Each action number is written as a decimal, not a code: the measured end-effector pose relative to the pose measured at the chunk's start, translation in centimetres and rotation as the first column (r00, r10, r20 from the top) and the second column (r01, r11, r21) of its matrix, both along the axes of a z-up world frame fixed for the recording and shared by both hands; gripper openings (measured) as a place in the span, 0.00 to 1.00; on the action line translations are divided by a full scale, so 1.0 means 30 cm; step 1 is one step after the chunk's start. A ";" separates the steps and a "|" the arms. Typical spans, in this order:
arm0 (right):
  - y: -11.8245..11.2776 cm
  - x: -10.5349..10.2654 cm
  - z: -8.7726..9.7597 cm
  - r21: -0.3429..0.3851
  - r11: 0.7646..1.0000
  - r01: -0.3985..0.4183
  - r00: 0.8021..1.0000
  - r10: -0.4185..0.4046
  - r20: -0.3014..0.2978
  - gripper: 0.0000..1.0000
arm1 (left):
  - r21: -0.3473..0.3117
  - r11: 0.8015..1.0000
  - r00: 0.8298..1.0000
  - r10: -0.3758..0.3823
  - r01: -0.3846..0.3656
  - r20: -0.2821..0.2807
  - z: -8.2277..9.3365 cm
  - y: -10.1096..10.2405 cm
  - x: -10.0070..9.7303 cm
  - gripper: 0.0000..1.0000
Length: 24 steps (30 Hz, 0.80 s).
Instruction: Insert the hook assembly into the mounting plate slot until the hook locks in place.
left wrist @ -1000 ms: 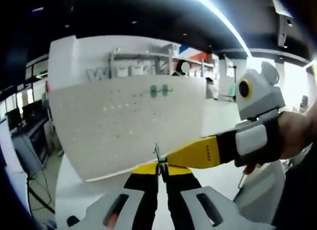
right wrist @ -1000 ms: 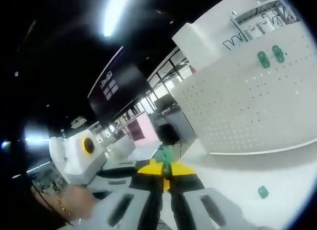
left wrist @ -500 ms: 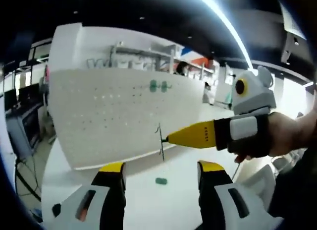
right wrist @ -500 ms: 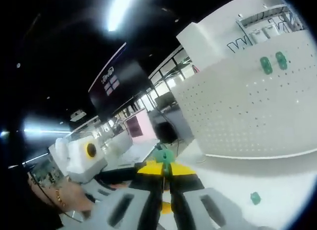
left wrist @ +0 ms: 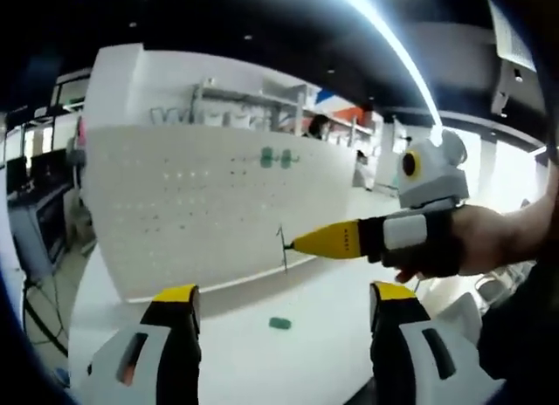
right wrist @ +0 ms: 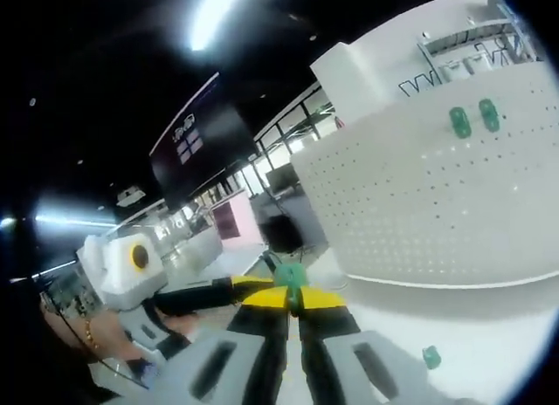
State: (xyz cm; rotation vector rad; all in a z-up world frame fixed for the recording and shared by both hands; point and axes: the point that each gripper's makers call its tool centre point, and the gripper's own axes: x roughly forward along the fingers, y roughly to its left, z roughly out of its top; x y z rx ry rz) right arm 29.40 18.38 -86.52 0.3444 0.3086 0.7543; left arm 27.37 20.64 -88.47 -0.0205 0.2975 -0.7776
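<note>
Now our right tongs [right wrist: 292, 293] pinch the green-headed hook assembly [right wrist: 289, 275], its thin wire hanging before the white pegboard [left wrist: 218, 204]. Our left tongs [left wrist: 278, 311] stand wide apart, holding nothing. We judge the hook light, stiff and slippery, best gripped by its plastic head. One green piece [left wrist: 279, 323] lies on the desk [left wrist: 306, 353].

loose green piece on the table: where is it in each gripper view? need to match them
Left gripper view: the loose green piece lies on the white table, low centre, between that gripper's open jaws, in front of the pegboard.
Right gripper view: loose green piece at lower right on the table, below the pegboard.
Shared landmark: the pair of green parts mounted high on the pegboard.
</note>
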 end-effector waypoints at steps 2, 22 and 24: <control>-0.005 0.006 0.000 0.001 1.000 0.006 1.000 -0.006 0.002 0.00 | -0.009 1.000 1.000 -0.014 0.014 -0.002 0.004 -0.019 -0.008 0.89; -0.119 0.098 -0.003 0.029 0.988 0.151 0.988 -0.152 0.010 0.00 | -0.043 0.997 0.997 -0.059 0.057 -0.046 -0.004 -0.089 -0.012 1.00; -0.151 0.120 -0.011 0.025 0.981 0.192 0.981 -0.192 0.010 0.00 | -0.044 0.997 0.998 -0.058 0.056 -0.040 0.002 -0.095 -0.009 1.00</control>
